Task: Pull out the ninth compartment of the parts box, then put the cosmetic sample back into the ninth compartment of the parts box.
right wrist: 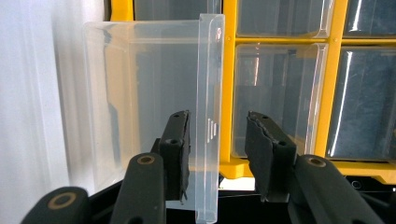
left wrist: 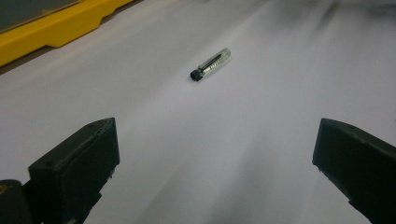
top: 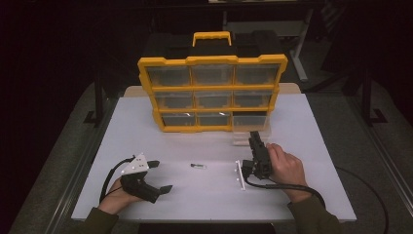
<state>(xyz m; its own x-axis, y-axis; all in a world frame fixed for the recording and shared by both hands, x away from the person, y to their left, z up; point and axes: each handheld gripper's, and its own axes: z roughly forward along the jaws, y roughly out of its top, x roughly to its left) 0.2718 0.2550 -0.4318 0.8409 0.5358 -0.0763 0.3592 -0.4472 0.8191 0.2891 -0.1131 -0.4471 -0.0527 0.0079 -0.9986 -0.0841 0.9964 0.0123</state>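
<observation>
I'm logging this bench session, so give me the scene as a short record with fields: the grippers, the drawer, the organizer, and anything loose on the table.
Surface: white table
Organizer: yellow drawer cabinet, upright at the far side, handle on top
Pulled-out drawer: clear plastic drawer, drawn out of the cabinet's bottom right slot
Right gripper: jaws straddle the drawer's front wall; one pad near or against it, the other apart
Left gripper: jaws wide open, nothing between them, aimed at the vial
Loose item: small clear vial with a black cap, lying on its side mid-table

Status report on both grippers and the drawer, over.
Left gripper open, empty, facing small vial. Right gripper open astride clear drawer front, pads not clamped. Nothing blocking.
</observation>
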